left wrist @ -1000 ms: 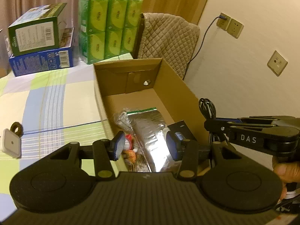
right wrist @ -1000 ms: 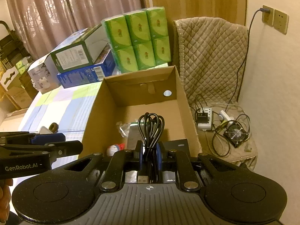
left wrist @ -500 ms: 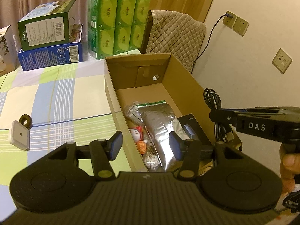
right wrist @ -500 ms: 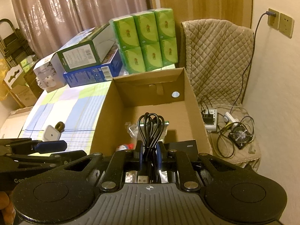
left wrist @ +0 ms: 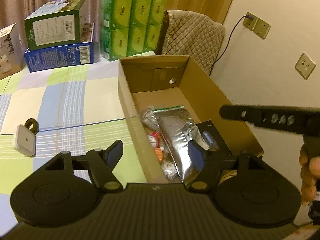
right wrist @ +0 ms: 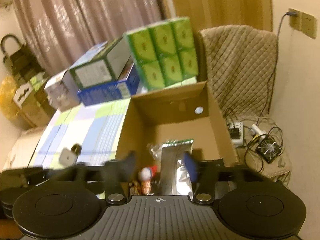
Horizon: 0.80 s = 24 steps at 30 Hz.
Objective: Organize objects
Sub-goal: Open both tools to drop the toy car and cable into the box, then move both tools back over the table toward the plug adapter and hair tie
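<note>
An open cardboard box stands on the checked bed cover. It holds a silver foil bag, a small red and white toy and a black flat box. My left gripper is open and empty above the box's near left wall. My right gripper is open and empty over the box's near end; it shows from the side in the left wrist view. The black cable is not in view. A white square device lies left on the bed.
Stacked green tissue packs, a green carton and a blue carton stand at the back. A quilted chair is behind the box. A power strip and a small fan lie right, among wires.
My right gripper has opened and the black cable it held is gone from its fingers. The right gripper has risen and moves, blurred. The left gripper has drawn back a little.
</note>
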Tool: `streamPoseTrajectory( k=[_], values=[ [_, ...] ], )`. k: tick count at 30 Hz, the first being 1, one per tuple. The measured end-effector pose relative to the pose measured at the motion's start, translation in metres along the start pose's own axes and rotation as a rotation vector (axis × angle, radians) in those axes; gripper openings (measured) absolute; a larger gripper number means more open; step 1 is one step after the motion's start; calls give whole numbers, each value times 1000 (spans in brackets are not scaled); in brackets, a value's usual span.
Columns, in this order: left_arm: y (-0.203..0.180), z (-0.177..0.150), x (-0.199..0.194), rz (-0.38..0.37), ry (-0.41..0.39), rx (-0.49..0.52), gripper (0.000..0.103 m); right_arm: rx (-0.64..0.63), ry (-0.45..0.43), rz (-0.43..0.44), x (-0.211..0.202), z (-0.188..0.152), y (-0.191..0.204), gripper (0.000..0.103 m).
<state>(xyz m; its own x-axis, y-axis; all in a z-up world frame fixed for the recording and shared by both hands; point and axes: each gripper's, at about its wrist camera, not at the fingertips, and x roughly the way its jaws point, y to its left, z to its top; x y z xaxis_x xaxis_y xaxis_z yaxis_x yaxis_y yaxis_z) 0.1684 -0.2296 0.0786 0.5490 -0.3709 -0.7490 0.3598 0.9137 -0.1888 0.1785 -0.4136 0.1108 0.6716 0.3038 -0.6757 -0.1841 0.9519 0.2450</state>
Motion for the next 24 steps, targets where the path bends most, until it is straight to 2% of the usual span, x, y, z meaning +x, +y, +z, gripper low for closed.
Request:
streamPoseTrajectory(
  k=[8,12,24],
  values=[
    [17,-10,-7,27,1,-32,70,32,4,-14,-10,-6,-4,57],
    [19,-15,-15,41,-5,-34,75,41,15,-15,-14,-12,-2,58],
    [26,-28,-50,54,-43,-47,85,18,6,-16,-37,-20,27,60]
  ],
)
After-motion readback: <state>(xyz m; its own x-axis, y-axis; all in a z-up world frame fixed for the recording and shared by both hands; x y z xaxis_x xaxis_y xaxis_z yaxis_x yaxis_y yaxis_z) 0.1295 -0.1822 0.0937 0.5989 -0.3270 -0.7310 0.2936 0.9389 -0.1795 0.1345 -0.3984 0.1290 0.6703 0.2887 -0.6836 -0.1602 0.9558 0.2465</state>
